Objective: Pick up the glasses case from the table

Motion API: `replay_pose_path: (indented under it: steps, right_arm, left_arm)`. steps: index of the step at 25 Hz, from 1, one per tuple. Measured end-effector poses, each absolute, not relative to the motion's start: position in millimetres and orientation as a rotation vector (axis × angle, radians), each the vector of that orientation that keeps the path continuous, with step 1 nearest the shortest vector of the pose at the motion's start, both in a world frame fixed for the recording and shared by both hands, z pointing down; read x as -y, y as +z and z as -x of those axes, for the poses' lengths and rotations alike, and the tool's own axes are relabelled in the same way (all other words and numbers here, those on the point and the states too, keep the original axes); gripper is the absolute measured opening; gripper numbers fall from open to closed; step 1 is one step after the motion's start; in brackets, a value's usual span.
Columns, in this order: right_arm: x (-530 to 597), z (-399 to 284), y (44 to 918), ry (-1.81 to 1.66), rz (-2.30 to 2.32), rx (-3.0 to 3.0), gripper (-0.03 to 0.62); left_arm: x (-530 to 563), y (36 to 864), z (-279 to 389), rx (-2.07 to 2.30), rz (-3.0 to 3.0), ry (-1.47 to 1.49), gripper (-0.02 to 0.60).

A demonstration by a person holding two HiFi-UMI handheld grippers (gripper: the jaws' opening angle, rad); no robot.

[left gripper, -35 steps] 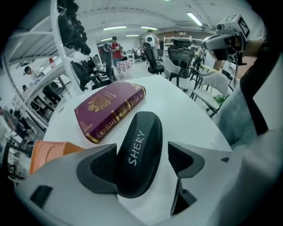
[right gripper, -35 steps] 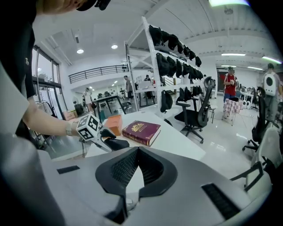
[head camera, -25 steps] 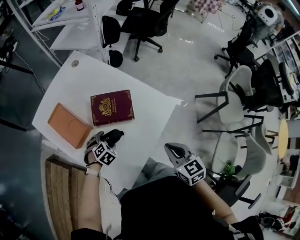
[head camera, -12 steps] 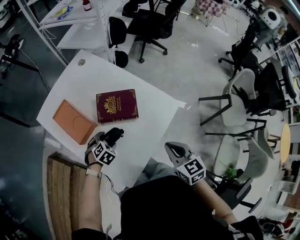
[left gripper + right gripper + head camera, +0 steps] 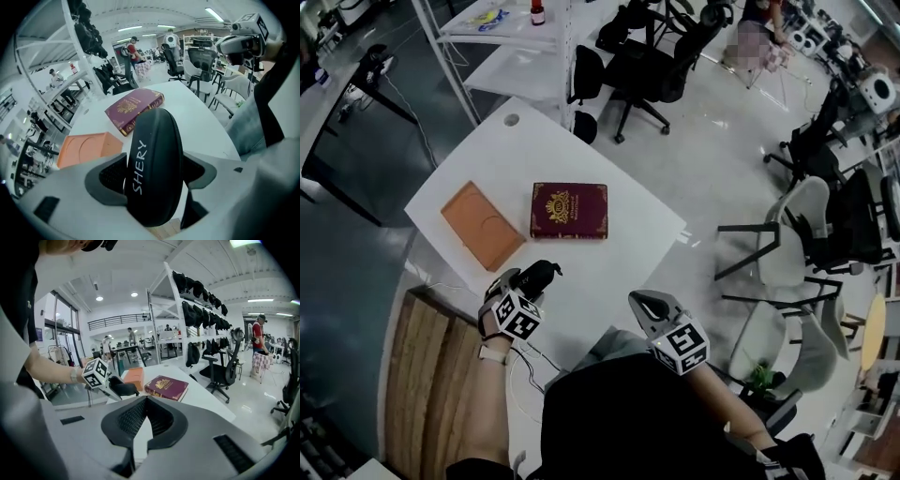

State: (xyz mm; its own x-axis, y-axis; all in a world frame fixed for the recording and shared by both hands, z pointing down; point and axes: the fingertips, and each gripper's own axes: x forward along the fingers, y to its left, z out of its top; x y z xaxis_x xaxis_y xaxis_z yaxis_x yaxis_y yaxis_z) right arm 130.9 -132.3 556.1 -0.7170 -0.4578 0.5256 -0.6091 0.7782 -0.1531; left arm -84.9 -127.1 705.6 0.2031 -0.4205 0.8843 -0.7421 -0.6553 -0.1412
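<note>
The black glasses case point(image 5: 152, 164) marked "SHERY" sits upright between the jaws of my left gripper point(image 5: 152, 176), whose pads press on both its sides. These jaws have just been closing slightly on the case. In the head view the left gripper point(image 5: 536, 277) holds the case point(image 5: 542, 273) above the near edge of the white table point(image 5: 619, 262). The right gripper view shows the case point(image 5: 123, 389) clear of the tabletop. My right gripper point(image 5: 649, 302) hovers off the table's near right corner, its jaws point(image 5: 146, 401) shut with nothing between them.
A maroon book point(image 5: 570, 210) and an orange flat box point(image 5: 483, 225) lie side by side on the table beyond the case. A wooden surface point(image 5: 431, 375) lies at the near left. Black office chairs point(image 5: 652, 66) and white shelving point(image 5: 516, 37) stand past the table's far side.
My left gripper has risen with the glasses case in it, off the tabletop. The head view has shifted, so table, book and box sit further right. My right gripper has barely shifted.
</note>
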Motion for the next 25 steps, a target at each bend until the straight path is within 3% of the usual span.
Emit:
replay_pose_path:
  steps: [25]
  right_arm:
    - [57,40,505,0.244,-0.154,2.731,0.028]
  left_arm:
    - [-53,585,167,1.802,-1.853,0.807,0.353]
